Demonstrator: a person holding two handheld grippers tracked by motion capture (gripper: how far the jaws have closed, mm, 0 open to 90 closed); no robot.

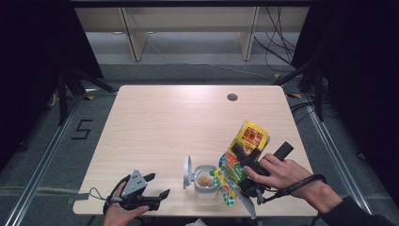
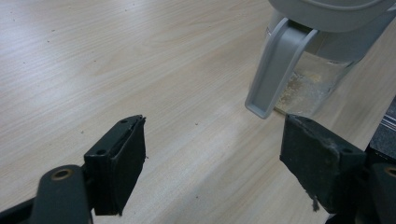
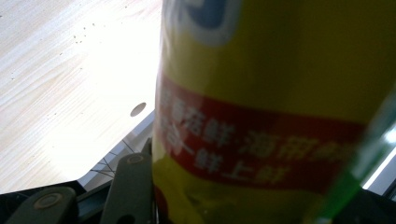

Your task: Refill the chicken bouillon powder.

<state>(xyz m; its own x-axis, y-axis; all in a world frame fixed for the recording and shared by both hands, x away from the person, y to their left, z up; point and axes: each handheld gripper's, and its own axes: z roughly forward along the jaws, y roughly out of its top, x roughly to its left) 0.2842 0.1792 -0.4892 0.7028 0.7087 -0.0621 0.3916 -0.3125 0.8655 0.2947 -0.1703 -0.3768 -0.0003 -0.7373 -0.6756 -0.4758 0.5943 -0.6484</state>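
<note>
- High view: a light wooden table [image 1: 164,127] held a clear jar [image 1: 205,181] near its 6 o'clock edge, with pale crumbly contents at the bottom.
- Jar's grey lid [image 1: 187,172] stood flipped open at the jar's 9 o'clock side, upright on its hinge.
- Right gripper [image 1: 245,175] held a yellow snack bag [image 1: 242,155] tilted over the jar; the bag's lower end sat at the jar's 3 o'clock rim, its upper end pointing toward 1 o'clock.
- Right hand [image 1: 277,172] wrapped the gripper body, forearm entering from 5 o'clock.
- Right gripper view: the bag [image 3: 280,93] sat between the jaws, yellow with a red band of print, one jaw against its 7 o'clock side. Grip read as clamped on the bag at a middling width.
- Left gripper [image 1: 157,186] rested at the table's 7 o'clock corner, well apart from the jar, held by the left hand [image 1: 120,212].
- Left gripper view: its jaws stood wide with bare tabletop between them; pads [image 2: 123,163] touched nothing.
- Same view: the jar [image 2: 317,79] appeared at 1 o'clock beyond the jaws, its grey latch tab [image 2: 275,70] hanging down the side.
- Round cable hole [image 1: 232,97] lay in the tabletop at 1 o'clock.
</note>
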